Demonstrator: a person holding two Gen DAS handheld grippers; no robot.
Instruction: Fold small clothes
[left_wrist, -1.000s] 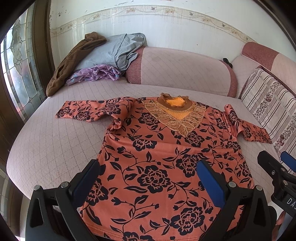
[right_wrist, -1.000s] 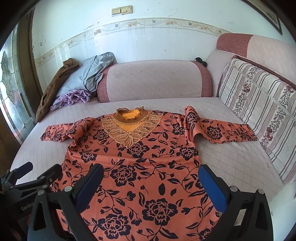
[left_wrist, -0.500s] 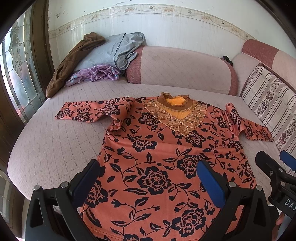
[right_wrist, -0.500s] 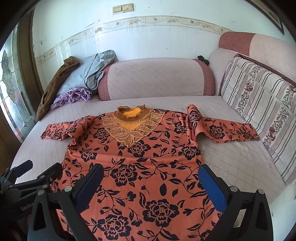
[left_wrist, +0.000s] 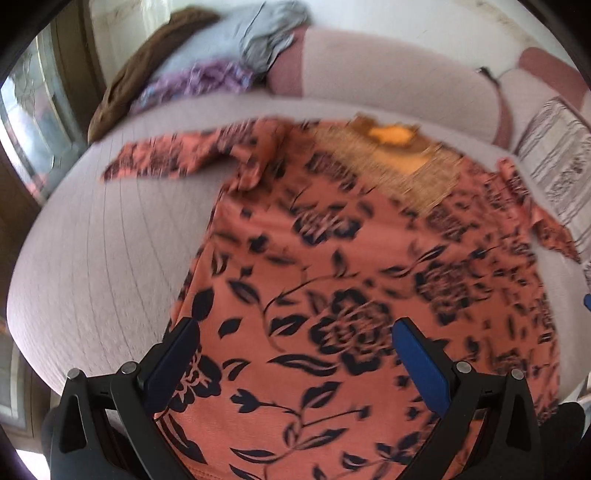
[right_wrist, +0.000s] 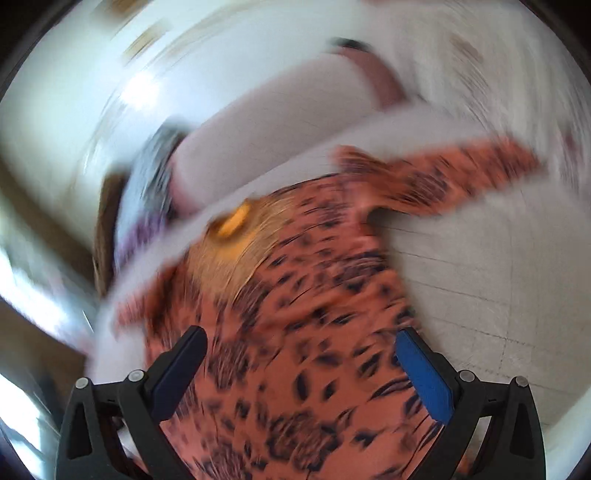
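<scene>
Orange-pink fabric printed with dark flowers fills most of what we see: a long-sleeved top (left_wrist: 369, 280) lies spread flat, front up, on a pale quilted sofa bed (left_wrist: 103, 266). Its collar, with a gold lace yoke (left_wrist: 402, 166), points toward the back cushion (left_wrist: 388, 74), and its hem lies nearest us. One sleeve (left_wrist: 177, 158) stretches out to the left, the other (right_wrist: 443, 181) to the right.

Our left gripper (left_wrist: 295, 354) hovers over the lower part of the top with its jaws released and spread wide, nothing between them; whether the tips touch the cloth we cannot tell. Our right gripper (right_wrist: 299, 358) sits over the right side of the top near the side seam, jaws likewise apart and empty. The right wrist view is heavily smeared and tilted, so finer detail there is lost.

In the far left corner a heap of clothes (left_wrist: 207, 55) rests against the cushion: brown, grey and purple pieces. A striped pillow (left_wrist: 557, 155) leans at the right edge.
</scene>
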